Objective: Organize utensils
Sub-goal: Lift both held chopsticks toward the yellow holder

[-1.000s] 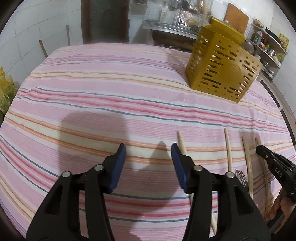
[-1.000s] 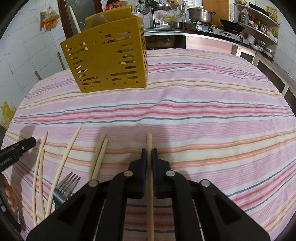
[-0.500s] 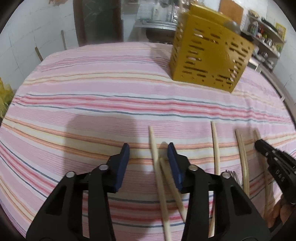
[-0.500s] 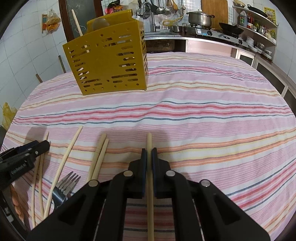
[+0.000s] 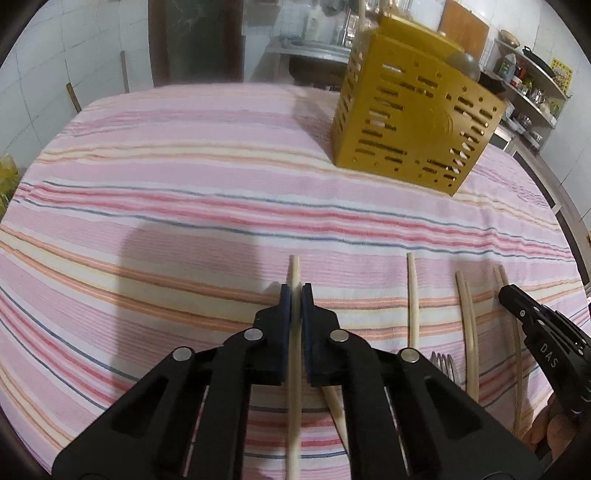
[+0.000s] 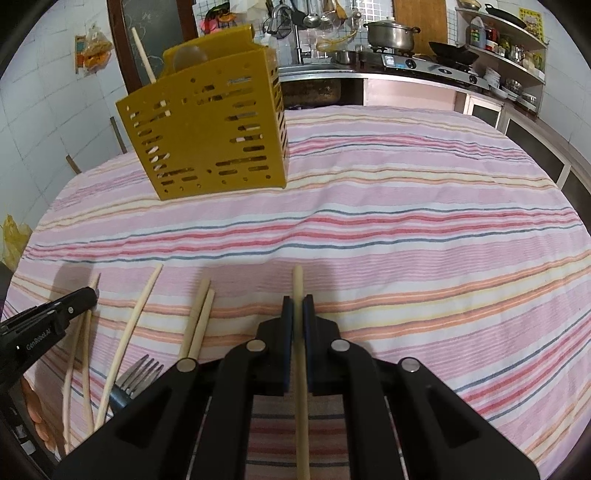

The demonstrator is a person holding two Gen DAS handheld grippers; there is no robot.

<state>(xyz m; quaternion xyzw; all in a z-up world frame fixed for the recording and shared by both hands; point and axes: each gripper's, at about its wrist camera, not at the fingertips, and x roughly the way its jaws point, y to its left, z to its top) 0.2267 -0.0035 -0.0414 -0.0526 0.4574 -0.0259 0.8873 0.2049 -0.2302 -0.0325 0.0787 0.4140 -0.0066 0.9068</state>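
Observation:
My left gripper (image 5: pixel 294 293) is shut on a pale wooden chopstick (image 5: pixel 294 271) whose tip points toward the yellow slotted utensil holder (image 5: pixel 410 122) at the far right. My right gripper (image 6: pixel 297 306) is shut on another wooden chopstick (image 6: pixel 297 286). The holder (image 6: pixel 207 129) stands far left in the right wrist view, with a chopstick and a round utensil sticking out of it. Several more chopsticks (image 6: pixel 197 321) and a metal fork (image 6: pixel 138 373) lie on the striped cloth to the left of my right gripper. The fork (image 5: pixel 443 363) also shows in the left wrist view.
The table is covered by a pink striped cloth (image 6: pixel 406 221). Behind it runs a kitchen counter with a pot (image 6: pixel 391 33) and a pan on a stove, and shelves at the right. The left gripper's tip (image 6: pixel 77 301) shows at the left edge.
My left gripper moved right over a chopstick and closed on it. My right gripper kept its grip on its chopstick and came closer to the holder.

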